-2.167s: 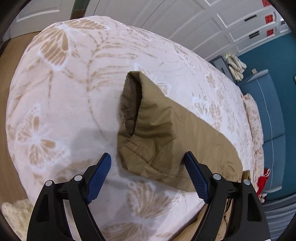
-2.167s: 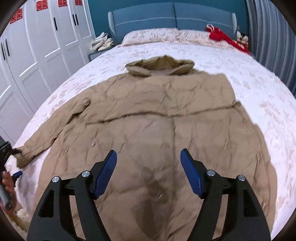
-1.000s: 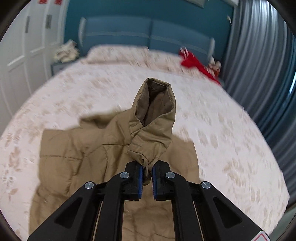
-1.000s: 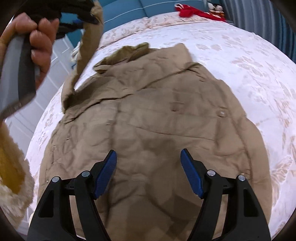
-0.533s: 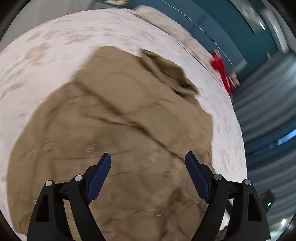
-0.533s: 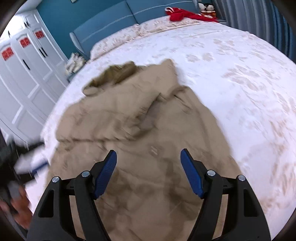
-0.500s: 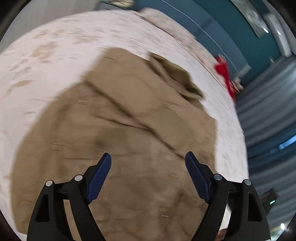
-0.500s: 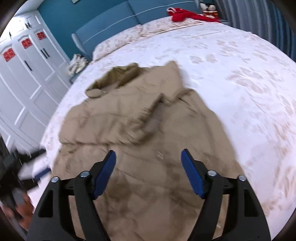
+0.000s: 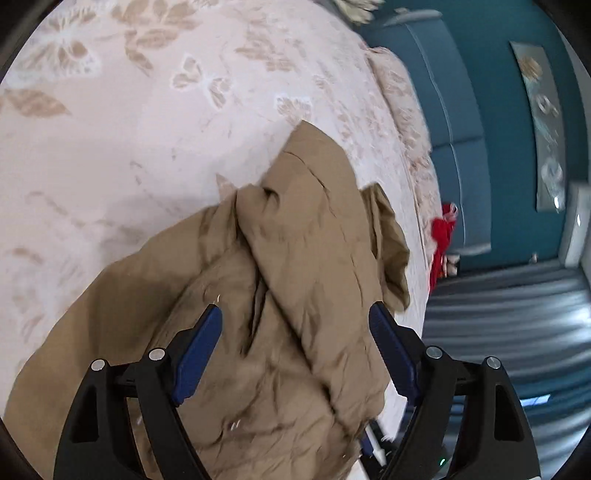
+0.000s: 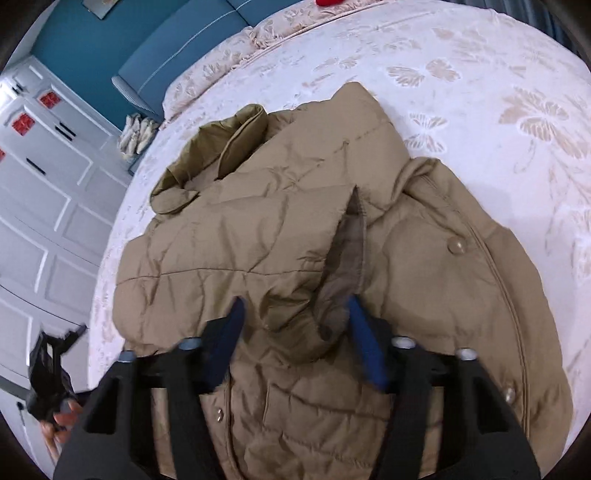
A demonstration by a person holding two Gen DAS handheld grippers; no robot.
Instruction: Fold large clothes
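Floral-print cream bedspread [image 10: 498, 66] covers the whole bed, so it serves as the folding surface. Teal padded headboard [image 10: 177, 48] runs along the far edge, pillows [image 10: 295, 22] against it; white wardrobe doors [image 10: 44, 206] stand off the bed's left edge.

Tan quilted coat [image 10: 424, 280] lies back-up across the middle of the bed, hood [image 10: 218, 147] toward the headboard. One sleeve [image 10: 258, 229] is already laid across the back, its cuff [image 10: 343, 266] gaping open near the centre, so this looks like the sleeves-in stage before the body gets folded.

Right gripper [image 10: 295, 332] points down at the coat just short of that cuff. Jaws are closing, with a bunched ridge of sleeve fabric and the cuff end between the blue pads [image 10: 364, 343]; firm pinch not confirmed, pads look beside the fabric, not pressing it. Probable intent: grab the cuff to straighten the sleeve so it lies flat and square.

Left gripper [image 9: 295, 354] hovers over the coat's near-left portion with jaws spread wide and nothing between them, fabric only below. It's also visible off the bed's left edge in the right wrist view, hand [image 10: 59, 424] on the handle.

Red cloth item [image 9: 441, 236] sits at the headboard end, well apart from the coat.
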